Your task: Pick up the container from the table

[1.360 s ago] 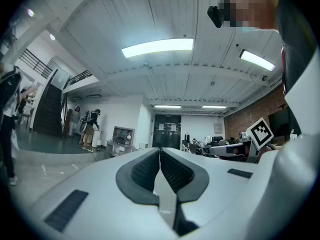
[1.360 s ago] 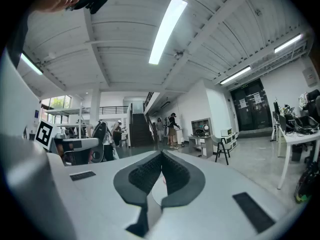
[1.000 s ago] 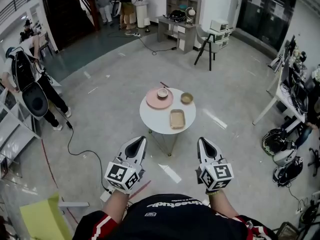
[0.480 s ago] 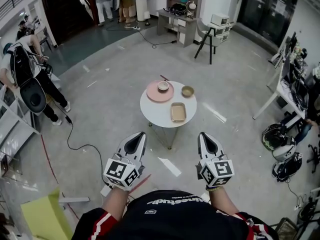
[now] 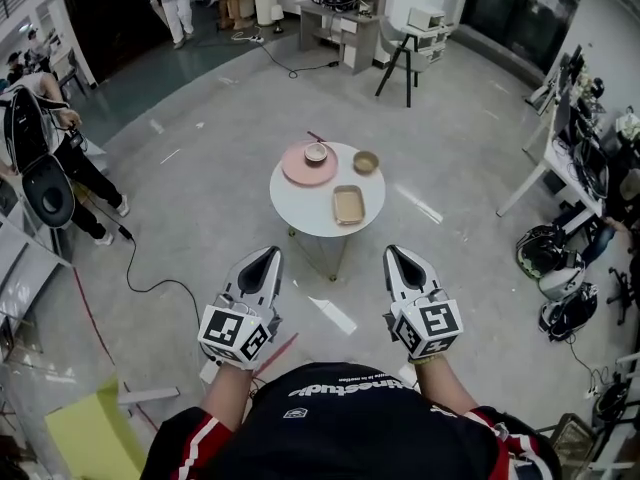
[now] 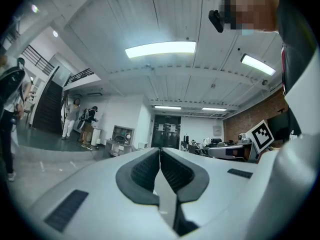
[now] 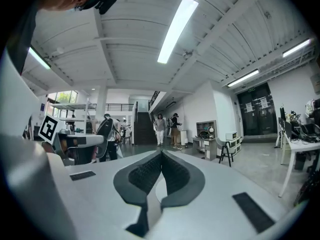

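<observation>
Round white table (image 5: 300, 208) on grey floor (image 5: 200, 193)

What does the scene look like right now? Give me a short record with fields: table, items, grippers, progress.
table: round white table, ahead of both grippers, neither touching it
items: rectangular tan container on the side nearer the person; pink plate with small bowl on it; tan bowl beside the plate
left gripper: jaws together, empty
right gripper: jaws together, empty
progress: container not yet picked up
</observation>
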`<state>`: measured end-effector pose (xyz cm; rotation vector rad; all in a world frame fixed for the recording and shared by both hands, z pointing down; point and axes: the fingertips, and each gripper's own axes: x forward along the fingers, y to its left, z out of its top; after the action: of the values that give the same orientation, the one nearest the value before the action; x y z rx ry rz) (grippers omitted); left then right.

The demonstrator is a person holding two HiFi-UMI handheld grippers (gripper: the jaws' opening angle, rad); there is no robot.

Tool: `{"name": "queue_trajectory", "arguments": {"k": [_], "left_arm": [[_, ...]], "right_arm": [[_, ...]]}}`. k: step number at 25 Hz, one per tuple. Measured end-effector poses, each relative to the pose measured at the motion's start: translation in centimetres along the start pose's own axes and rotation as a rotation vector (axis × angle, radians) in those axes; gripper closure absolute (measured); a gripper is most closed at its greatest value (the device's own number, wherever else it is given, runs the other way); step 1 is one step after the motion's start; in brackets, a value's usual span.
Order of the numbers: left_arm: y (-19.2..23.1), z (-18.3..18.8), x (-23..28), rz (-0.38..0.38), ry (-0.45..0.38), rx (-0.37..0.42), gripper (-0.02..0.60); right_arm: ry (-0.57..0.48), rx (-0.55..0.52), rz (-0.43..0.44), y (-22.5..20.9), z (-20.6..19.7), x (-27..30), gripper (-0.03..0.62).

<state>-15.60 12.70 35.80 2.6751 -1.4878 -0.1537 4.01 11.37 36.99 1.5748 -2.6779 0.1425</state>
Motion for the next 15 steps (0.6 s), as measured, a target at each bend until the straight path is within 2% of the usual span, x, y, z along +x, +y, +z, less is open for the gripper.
{"name": "queue_trajectory", "arguments": {"k": [8, 15], "left_arm": [[2.4, -0.1, -0.7, -0.023, 0.005, -0.002, 0.557], [3.5, -1.1, -1.2, -0.061, 0.021, -0.01, 0.557]], "right_arm": [[-0.015, -0.001, 0.001, 2.0, 0.0, 1.2, 0.579], [-0.006, 0.025, -0.043, 2.9, -1.0, 1.0, 0.579]]}}
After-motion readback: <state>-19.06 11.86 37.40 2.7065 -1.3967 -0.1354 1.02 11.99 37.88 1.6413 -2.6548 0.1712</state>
